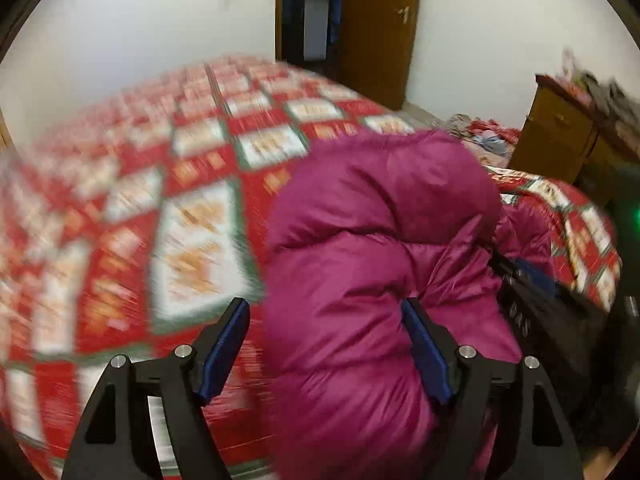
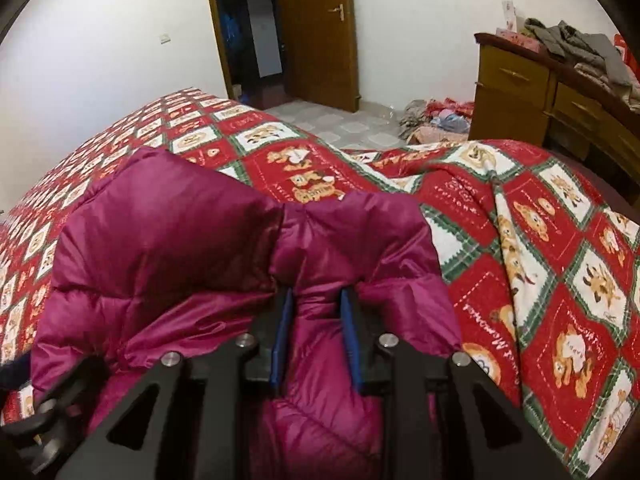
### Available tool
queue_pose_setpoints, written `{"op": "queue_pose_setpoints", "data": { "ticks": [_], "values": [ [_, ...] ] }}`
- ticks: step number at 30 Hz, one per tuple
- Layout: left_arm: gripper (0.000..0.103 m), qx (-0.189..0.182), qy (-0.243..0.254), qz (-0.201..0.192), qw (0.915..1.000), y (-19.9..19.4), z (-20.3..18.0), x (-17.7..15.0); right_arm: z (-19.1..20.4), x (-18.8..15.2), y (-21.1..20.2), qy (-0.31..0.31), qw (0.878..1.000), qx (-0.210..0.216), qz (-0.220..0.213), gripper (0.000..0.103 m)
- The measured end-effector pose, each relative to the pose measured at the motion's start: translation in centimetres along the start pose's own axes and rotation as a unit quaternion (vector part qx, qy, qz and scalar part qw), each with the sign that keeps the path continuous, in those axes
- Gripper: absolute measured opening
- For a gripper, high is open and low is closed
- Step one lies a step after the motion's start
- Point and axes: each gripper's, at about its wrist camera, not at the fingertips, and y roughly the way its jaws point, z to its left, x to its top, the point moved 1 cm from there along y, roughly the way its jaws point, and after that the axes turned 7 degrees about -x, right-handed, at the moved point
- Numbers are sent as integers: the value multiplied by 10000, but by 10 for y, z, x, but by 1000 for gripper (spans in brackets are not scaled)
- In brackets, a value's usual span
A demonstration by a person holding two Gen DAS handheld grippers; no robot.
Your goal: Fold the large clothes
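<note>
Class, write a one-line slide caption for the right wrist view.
Right gripper pinches a fold of the magenta puffer jacket over the red patterned bedspread.

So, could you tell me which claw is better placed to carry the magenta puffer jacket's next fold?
Probably the right claw: its pads pinch the magenta puffer jacket. The left claw stands open, gripping nothing.

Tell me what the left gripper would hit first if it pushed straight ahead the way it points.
Most likely the purple jacket: the open left gripper already has its bulk against one finger. Slightly to the side, it would meet the red quilt instead; depth is unclear.
</note>
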Motion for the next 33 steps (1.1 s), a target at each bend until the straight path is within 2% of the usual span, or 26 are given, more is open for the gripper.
{"op": "queue_pose_setpoints", "data": {
  "ticks": [1, 3, 5, 7, 9, 14, 21, 25, 33],
  "values": [
    [79, 200, 188, -122, 9995, -13, -3, -2, -3, 3, -3, -13, 9998, 122, 127, 30],
    [79, 405, 337, -257, 9983, -32, -7, -7, -14, 8, -17, 141, 9985, 447, 279, 39],
    [79, 459, 329, -389, 9976, -50, -7, -14, -31, 8, -53, 570, 9942, 908, -7, 73],
    [79, 395, 225, -444, 9980, -66, -6, -22, -44, 1, -91, 639, 9928, 952, -348, 85],
    [79, 314, 158, -495, 9982, -76, -5, -28, -53, -10, -122, 459, 9931, 949, -521, 85],
    [79, 328, 81, -647, 9973, -102, -13, -48, -72, -43, -162, 183, 9950, 807, -566, 86],
    [79, 213, 69, -700, 9973, -130, -30, -78, -78, -81, -166, -148, 9968, 676, -396, 86],
    [79, 256, 18, -548, 9982, -139, -36, -95, -82, -100, -176, -241, 9959, 817, -306, 86],
    [79, 637, 10, -331, 9974, -159, -45, -133, -86, -128, -186, -358, 9952, 905, -120, 86]
  ]
}}
